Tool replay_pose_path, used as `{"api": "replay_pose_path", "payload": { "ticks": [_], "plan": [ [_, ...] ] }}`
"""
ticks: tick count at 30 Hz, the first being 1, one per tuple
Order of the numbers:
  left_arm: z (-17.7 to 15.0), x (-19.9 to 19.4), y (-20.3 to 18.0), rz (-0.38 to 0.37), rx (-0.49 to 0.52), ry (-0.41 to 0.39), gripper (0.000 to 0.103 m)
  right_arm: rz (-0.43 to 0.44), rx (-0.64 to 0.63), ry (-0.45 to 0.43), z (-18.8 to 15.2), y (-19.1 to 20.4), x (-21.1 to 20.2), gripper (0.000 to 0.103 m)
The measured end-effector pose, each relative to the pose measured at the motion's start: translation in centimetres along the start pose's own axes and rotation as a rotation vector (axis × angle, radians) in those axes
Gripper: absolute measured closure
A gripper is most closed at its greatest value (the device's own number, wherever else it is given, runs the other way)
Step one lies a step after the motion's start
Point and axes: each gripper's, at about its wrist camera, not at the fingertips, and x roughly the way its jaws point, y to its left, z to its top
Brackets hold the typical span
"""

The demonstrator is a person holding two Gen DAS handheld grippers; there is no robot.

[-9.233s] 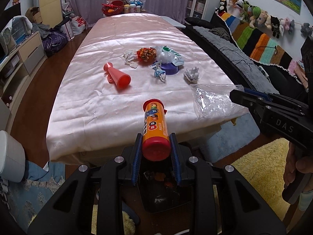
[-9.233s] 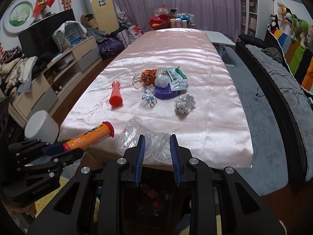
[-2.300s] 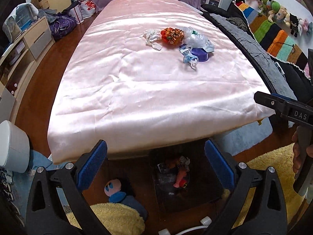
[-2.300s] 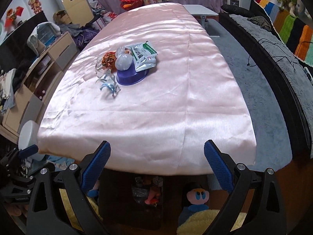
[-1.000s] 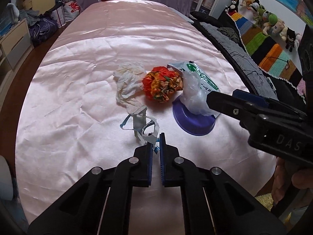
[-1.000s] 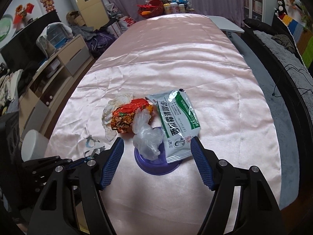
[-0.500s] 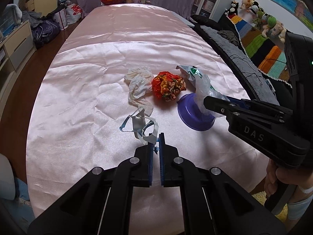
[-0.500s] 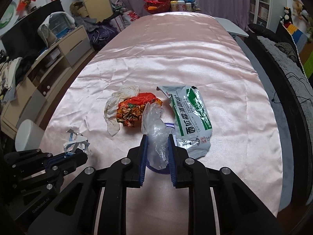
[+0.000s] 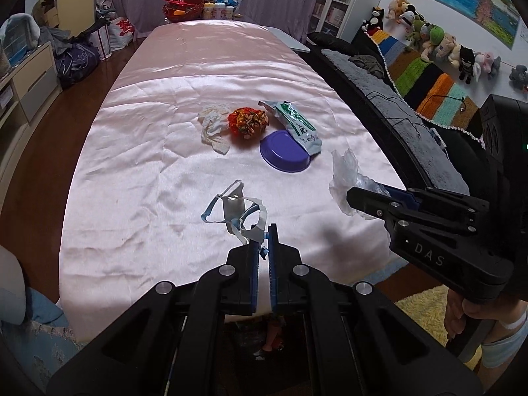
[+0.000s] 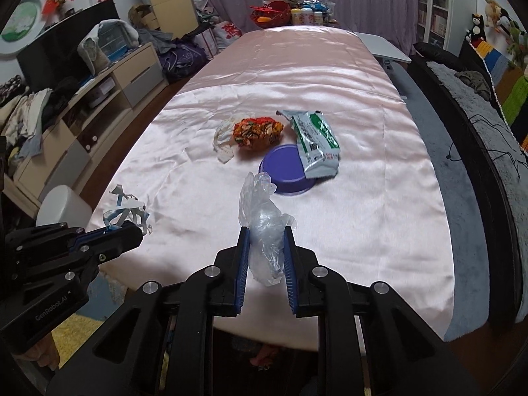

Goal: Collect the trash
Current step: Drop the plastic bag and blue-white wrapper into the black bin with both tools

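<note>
Right tool (image 10: 264, 241) clamped around clear plastic wrap (image 10: 260, 217)

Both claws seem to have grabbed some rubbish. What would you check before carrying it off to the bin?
1. Left gripper shut on the paper strips: ok.
2. Right gripper shut on the plastic bag: ok.
3. Both pieces lifted off the pink cloth: cannot tell.
4. Table cleared: not ok; the tissue, orange wrapper, green packet and purple lid remain.
5. Bin in sight: cannot tell.
</note>
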Motion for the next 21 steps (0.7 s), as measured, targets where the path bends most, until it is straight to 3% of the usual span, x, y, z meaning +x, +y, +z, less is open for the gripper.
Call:
{"api": "replay_pose_path", "payload": {
  "ticks": [11, 21],
  "plan": [
    [-6.3, -3.2, -1.1, -0.007, 0.006, 0.008, 0.099, 0.024, 0.005, 0.014, -6.3, 1.3, -4.0, 0.082],
    [-11.6, -1.4, -1.7, -0.028, 0.0, 0.08, 0.099, 0.021, 0.022, 0.087, -11.1, 1.0, -2.4, 0.082]
  ]
}}
